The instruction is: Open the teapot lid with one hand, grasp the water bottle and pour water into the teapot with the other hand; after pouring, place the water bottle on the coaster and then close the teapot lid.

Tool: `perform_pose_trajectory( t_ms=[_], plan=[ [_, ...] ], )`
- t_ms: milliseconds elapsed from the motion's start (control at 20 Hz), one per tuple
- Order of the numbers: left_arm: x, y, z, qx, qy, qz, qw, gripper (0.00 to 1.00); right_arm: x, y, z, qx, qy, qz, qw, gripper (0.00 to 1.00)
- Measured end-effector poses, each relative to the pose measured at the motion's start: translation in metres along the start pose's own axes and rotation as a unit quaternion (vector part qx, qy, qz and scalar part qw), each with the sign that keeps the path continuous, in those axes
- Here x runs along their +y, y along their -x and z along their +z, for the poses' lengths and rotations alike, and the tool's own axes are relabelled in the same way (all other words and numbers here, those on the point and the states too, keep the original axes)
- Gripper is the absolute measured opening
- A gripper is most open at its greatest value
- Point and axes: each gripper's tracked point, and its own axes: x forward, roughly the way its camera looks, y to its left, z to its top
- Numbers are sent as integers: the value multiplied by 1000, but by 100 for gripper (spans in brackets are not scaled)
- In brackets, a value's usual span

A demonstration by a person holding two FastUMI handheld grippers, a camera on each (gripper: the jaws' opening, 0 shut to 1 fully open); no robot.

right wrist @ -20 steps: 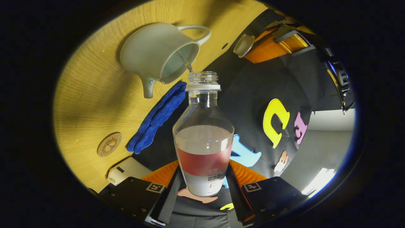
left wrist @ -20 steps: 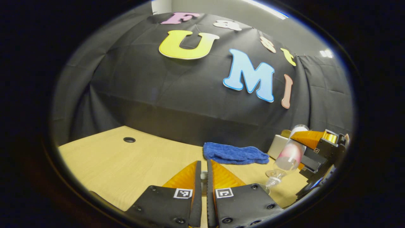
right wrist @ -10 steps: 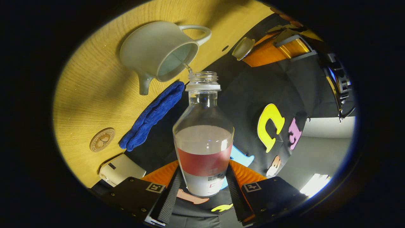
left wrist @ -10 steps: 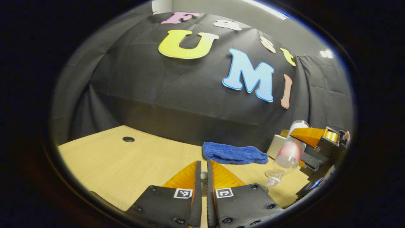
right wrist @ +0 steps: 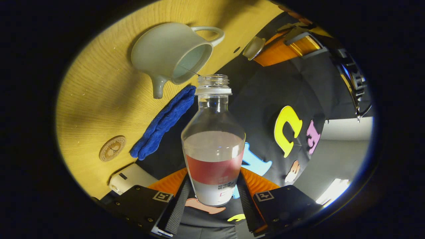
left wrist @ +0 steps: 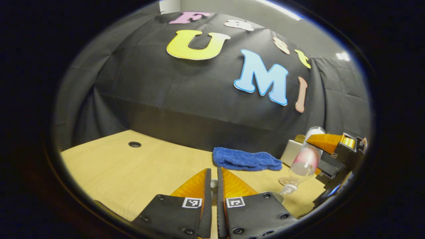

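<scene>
My right gripper is clamped on the water bottle, one ribbed pad pressing each side of its lower body. The bottle is clear plastic with a bulbous shoulder, a narrow threaded neck with no cap on it, and a red band of label low down. It is tipped over so that its mouth sits just beside the open rim of the teapot, and a thin thread of water runs from mouth to opening. The teapot is a smooth, pale, rounded ceramic pot with a stubby spout and a looped handle, standing on the light wood-grain table.

My left gripper has its fingers nearly together, pinched on a small pale knob between the tips; in the right gripper view that is the teapot lid, a shallow pale dome held up clear of the pot, to the pot's handle side.

Further out on the table, a round wooden coaster with a carved pattern lies flat and bare, well apart from the teapot. Between them runs a crumpled blue terry cloth. Near the coaster sits a smooth white box with rounded corners. In the left gripper view a small dark round hole shows in the tabletop, far left.
</scene>
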Motion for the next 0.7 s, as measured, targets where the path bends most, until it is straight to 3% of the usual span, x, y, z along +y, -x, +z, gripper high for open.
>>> perform_pose_trajectory(
  t_ms=[150, 300, 350, 500, 700],
  plan=[
    [0, -2, -1, 2, 2, -1, 1000, 15, 22, 2, -4, 5, -82, 38, 996, 75],
    [0, -1, 0, 1, 5, -1, 1000, 15, 40, 2, -8, 22, -166, 69, 983, 75],
    [0, -1, -1, 2, 6, -2, 1000, 15, 52, 3, -12, 28, -205, 90, 974, 75],
    [0, -2, -2, 4, 3, -2, 1000, 15, 81, 7, -10, 39, -332, 144, 932, 75],
    [-1, -4, -4, 9, 0, 0, 1000, 15, 95, 5, -17, 52, -425, 178, 886, 75]
  ],
)
